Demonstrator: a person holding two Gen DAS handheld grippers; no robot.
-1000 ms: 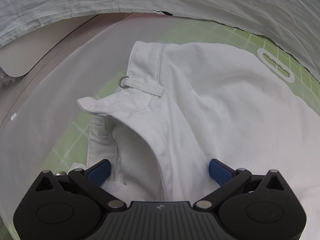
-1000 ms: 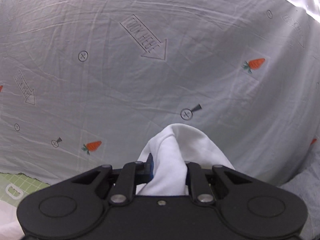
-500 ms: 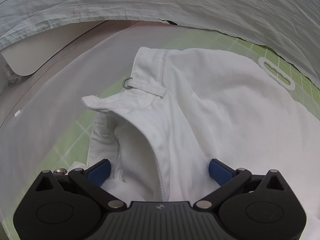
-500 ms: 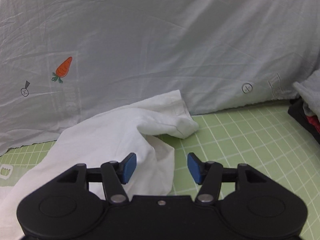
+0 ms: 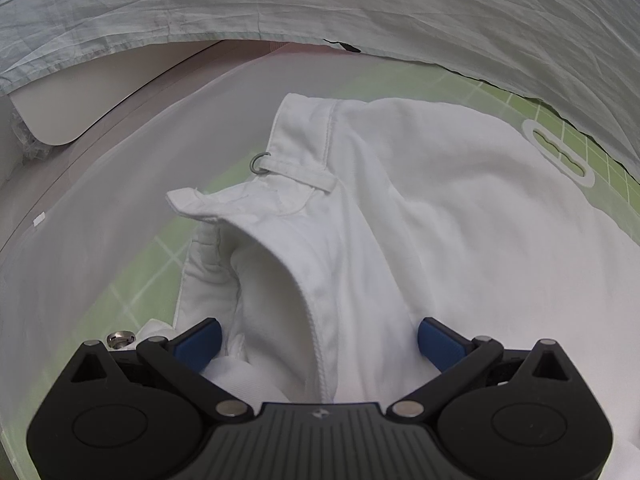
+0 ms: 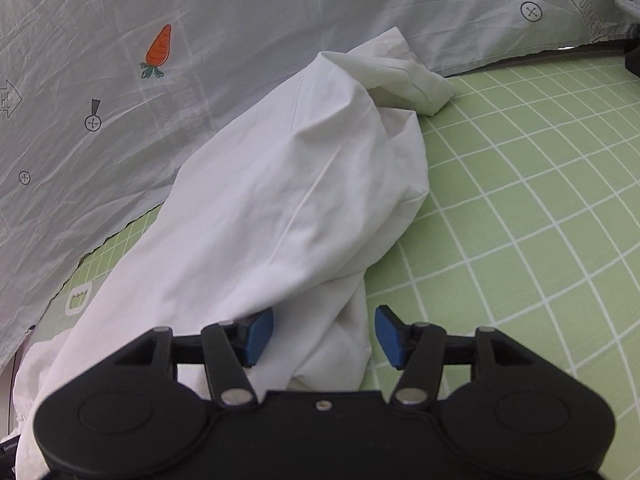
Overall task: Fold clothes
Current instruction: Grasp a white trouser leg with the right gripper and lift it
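Observation:
A white garment (image 5: 400, 208) with a waistband, a belt loop and a small metal ring (image 5: 258, 162) lies crumpled on the green grid mat (image 5: 132, 280). My left gripper (image 5: 318, 342) stands wide open low over it, with folds of the cloth between the blue pads (image 5: 200, 344). In the right wrist view the other end of the white garment (image 6: 288, 200) lies bunched on the green mat (image 6: 520, 208). My right gripper (image 6: 322, 338) is open just above it, and a fold lies loose between its jaws.
A pale grey sheet printed with carrots (image 6: 159, 46), arrows and crossed circles (image 6: 531, 11) hangs behind the mat in both views. A white board (image 5: 72, 120) and the table edge show at the far left. A dark item (image 6: 632, 60) sits at the right edge.
The right gripper, shut on the white cloth and held high against the sheet, came down, opened and let the cloth drop onto the mat. The left gripper has stayed in place, open.

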